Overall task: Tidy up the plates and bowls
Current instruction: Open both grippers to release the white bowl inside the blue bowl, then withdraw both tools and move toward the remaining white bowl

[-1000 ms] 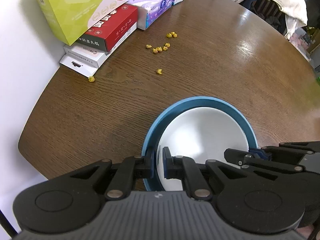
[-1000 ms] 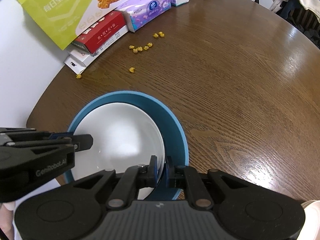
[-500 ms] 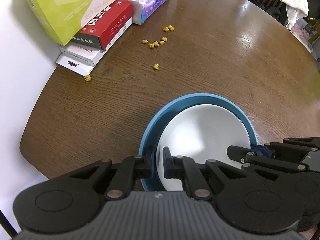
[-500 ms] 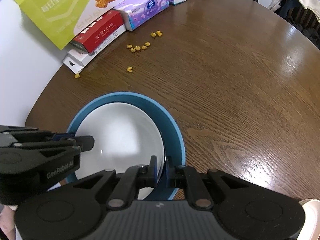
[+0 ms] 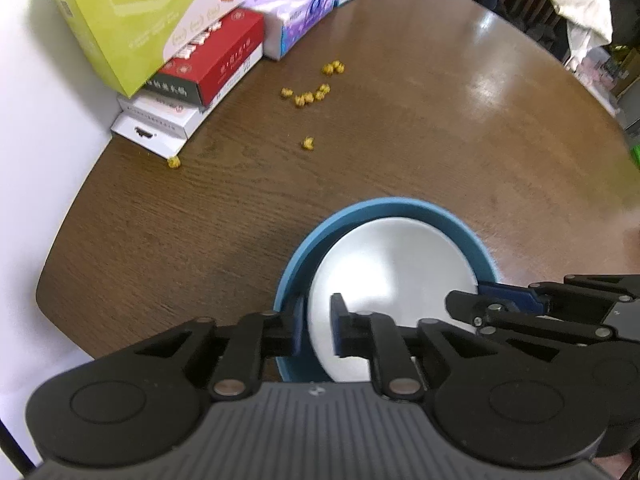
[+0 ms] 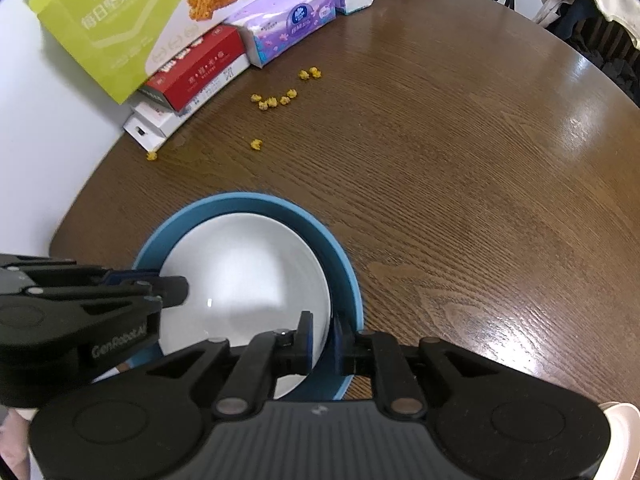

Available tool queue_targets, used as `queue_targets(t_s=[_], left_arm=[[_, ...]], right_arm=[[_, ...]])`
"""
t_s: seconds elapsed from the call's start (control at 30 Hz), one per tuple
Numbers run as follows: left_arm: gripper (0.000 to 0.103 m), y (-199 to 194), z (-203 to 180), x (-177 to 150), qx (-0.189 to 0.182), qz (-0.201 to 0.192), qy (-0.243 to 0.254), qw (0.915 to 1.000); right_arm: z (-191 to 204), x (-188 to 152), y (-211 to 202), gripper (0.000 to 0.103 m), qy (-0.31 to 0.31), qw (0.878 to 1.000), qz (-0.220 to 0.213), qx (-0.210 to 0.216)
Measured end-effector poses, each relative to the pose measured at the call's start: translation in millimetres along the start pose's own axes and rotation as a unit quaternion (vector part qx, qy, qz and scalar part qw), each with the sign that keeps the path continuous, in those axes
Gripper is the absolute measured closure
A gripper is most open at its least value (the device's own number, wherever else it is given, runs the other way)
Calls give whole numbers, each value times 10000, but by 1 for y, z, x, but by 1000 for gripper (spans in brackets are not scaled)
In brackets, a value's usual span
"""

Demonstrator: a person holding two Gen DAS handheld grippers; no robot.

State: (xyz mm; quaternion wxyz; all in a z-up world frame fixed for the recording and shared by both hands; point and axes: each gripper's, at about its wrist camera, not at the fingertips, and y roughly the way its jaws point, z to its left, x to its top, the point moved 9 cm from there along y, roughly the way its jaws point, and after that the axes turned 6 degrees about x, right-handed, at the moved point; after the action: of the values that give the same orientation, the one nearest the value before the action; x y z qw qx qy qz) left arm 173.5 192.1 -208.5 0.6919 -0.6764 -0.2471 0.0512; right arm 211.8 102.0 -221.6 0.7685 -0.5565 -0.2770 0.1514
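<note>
While my left gripper [image 5: 316,326] straddled the near-left rim of the white bowl [image 5: 392,280], its fingers had parted a little, one outside and one inside the white wall, so the clamp looked loosened. My right gripper [image 6: 322,338] sat on the opposite rim, its fingers [image 6: 304,340] close on either side of the white wall, seemingly pinching it. That white bowl was nested inside the blue bowl [image 6: 344,264], which stood near the front edge of the round wooden table [image 6: 460,184]. Farther off, yellow crumbs [image 6: 274,101] lay scattered on the wood, and beyond them a red box [image 6: 196,70], a green snack box [image 6: 120,20] and a purple tissue pack [image 6: 288,20] leaned along the wall
</note>
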Motion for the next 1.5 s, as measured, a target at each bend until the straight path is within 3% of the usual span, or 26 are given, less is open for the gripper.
queue_targets(t_s=[0.07,0.1,0.17,0.33,0.43,0.53,0.8,0.9,1.2,1.5], left_arm=[[69,-8,-1,2,-141,-117,-31,9998],[68,-13,-1,3,-168,-179,-40,9997],[52,-23,-1,5,-149,-350,-56,9993],[22,-42,5,12,-220,-691,-153,9972],[11,-53,6,16,-242,-899,-169,9955],[3,-62,5,18,-232,-1069,-165,9939],[0,-76,-5,20,-316,-1327,-117,9906],[0,-79,-11,20,-358,-1362,-51,9900],[0,-96,-47,27,-601,-1553,298,9856],[0,-109,-107,36,-988,-1687,848,9770]], right_arm=[[1,2,-8,85,-26,9999,-135,95],[1,3,-13,78,-13,9996,-224,156],[0,5,-24,73,23,9988,-379,316],[-17,7,-51,44,127,9957,-837,388],[-32,5,-63,25,282,9933,-1055,378],[-46,2,-72,20,423,9916,-1191,281],[-81,-13,-90,12,902,9846,-1478,240],[-93,-20,-100,0,1033,9814,-1602,213],[-131,-42,-134,0,1451,9698,-1962,-56],[-181,-77,-169,0,2052,9518,-2239,-433]])
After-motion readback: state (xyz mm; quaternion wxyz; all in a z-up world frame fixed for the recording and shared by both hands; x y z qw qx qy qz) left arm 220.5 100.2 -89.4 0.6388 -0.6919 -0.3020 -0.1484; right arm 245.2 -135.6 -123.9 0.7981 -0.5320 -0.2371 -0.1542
